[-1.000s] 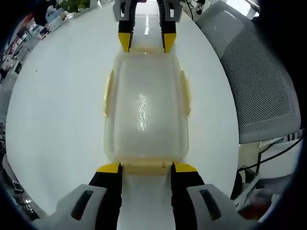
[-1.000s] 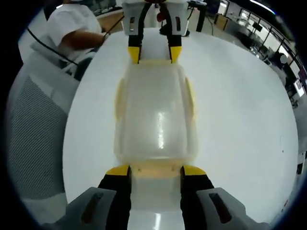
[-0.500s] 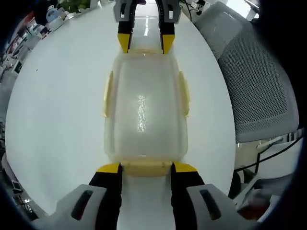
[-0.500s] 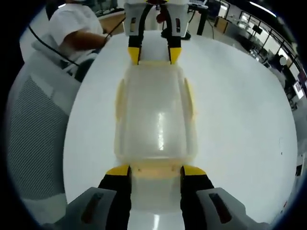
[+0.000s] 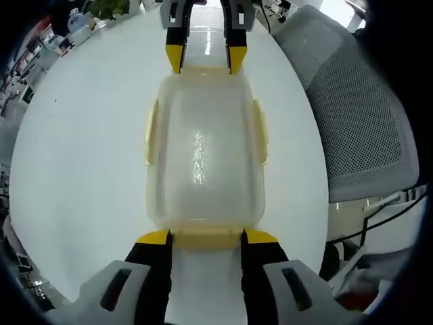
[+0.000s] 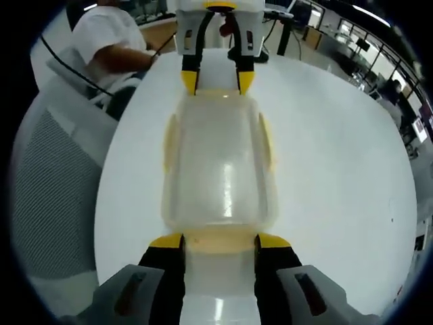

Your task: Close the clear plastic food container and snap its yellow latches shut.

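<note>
The clear plastic container [image 5: 203, 149] lies lengthwise on the white table, lid on. Yellow latches show on its long sides [image 5: 150, 132] [image 5: 260, 132]. My left gripper [image 5: 206, 237] is open at the near short end, its yellow-tipped jaws either side of that end's yellow latch [image 5: 206, 240]. In the right gripper view the container [image 6: 220, 162] lies the same way. My right gripper [image 6: 220, 241] is open around the opposite end latch [image 6: 220, 245]. Each gripper faces the other across the container: the right gripper [image 5: 203, 59] and the left gripper [image 6: 216, 81] both appear at the far end.
The round white table [image 5: 81, 156] has bare surface on both sides of the container. A grey mesh chair [image 5: 365, 122] stands close at the table's edge. A person in white [image 6: 108, 40] sits beyond the table, and office desks lie further back.
The background has shifted slightly in both views, so the cameras moved a little. The container keeps its place between the two grippers, and the jaws keep the same gap.
</note>
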Action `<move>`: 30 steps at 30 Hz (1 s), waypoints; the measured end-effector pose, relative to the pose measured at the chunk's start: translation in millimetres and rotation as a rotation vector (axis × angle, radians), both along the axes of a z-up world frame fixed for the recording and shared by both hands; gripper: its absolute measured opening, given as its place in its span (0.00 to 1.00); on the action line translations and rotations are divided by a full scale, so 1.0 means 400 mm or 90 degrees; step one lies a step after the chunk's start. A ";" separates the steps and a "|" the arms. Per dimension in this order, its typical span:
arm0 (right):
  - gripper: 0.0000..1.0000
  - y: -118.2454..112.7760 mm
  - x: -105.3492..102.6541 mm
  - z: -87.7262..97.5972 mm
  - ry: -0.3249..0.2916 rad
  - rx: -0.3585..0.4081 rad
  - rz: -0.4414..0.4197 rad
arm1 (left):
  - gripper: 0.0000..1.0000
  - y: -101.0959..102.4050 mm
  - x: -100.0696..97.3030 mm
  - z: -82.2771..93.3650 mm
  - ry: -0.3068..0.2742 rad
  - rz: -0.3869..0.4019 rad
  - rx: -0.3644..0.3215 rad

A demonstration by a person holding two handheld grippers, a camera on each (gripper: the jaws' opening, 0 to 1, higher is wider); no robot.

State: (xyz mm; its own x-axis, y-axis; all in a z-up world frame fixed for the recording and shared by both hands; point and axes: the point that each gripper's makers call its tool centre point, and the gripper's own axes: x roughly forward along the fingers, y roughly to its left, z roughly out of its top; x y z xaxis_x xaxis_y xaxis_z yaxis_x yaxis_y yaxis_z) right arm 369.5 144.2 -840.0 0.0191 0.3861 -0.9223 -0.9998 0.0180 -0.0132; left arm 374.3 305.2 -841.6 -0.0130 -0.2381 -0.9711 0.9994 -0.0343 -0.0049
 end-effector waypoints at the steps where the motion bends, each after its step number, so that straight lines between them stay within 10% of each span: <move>1: 0.38 -0.002 -0.001 0.002 0.000 -0.001 0.000 | 0.39 -0.002 -0.001 0.003 0.001 0.001 -0.002; 30: 0.38 -0.040 -0.010 0.123 -0.009 -0.003 -0.029 | 0.39 -0.042 0.010 0.121 -0.022 -0.027 -0.025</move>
State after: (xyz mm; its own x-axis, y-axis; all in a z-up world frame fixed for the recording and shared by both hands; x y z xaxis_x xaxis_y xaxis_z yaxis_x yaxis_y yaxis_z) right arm 365.6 128.3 -790.7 0.0487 0.3809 -0.9233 -0.9977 0.0627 -0.0267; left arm 378.1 288.5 -793.3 0.0097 -0.2761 -0.9611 0.9966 -0.0764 0.0320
